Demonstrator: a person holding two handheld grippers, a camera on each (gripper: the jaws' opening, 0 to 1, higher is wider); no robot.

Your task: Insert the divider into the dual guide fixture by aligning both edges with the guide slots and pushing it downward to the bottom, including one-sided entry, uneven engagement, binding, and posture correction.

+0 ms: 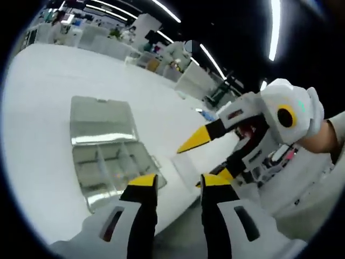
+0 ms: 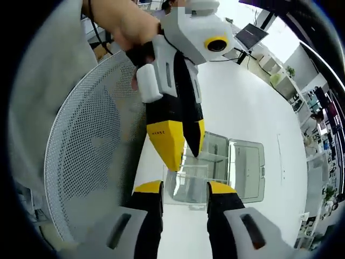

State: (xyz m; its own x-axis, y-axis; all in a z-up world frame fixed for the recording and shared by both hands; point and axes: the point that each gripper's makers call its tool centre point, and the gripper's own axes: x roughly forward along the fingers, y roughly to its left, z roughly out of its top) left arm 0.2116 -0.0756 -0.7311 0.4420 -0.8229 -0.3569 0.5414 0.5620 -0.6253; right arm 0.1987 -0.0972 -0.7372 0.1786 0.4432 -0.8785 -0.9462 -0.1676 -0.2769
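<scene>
Fixture: a clear plastic compartment box (image 1: 110, 162) with its lid (image 1: 99, 120) swung open flat, left of centre in the left gripper view; in the right gripper view it sits low and centre, just above the jaws.
Fixture look: transparent, glossy, with thin inner walls splitting the base into cells.
Divider: cannot tell it apart from the clear walls.
Left gripper (image 1: 178, 181): yellow-tipped black jaws parted at the bottom of the frame, nothing between them.
Right gripper (image 2: 185, 188): jaws parted at the bottom of its view, empty; also seen at right in the left gripper view.
Surface: white table (image 1: 43, 102), the box near its edge.
Room: ceiling strip lights (image 1: 275, 27) upper right, cluttered benches (image 1: 156, 51) behind; a white mesh chair back (image 2: 91, 140) at left in the right gripper view.
</scene>
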